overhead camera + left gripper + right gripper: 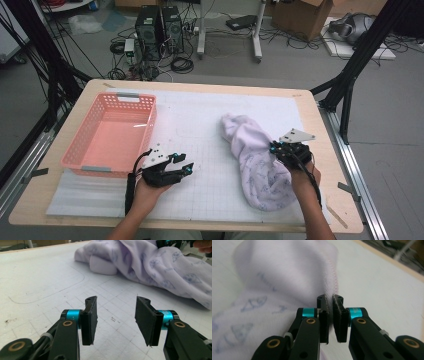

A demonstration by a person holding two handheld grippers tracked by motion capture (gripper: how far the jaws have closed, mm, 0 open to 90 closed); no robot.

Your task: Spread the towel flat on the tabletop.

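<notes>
A pale lilac printed cloth lies crumpled on the white gridded mat, right of centre. My right gripper has its jaws shut on the cloth's right edge; in the right gripper view the pink-stitched hem runs down between the pads of that gripper. My left gripper rests low over the mat to the cloth's left, jaws apart with nothing between them. In the left gripper view the gripper points toward the cloth, with a stretch of mat between them.
A pink plastic basket stands at the mat's left side, just left of my left hand. The wooden table edge runs close behind the right gripper. Black frame struts rise at both far corners.
</notes>
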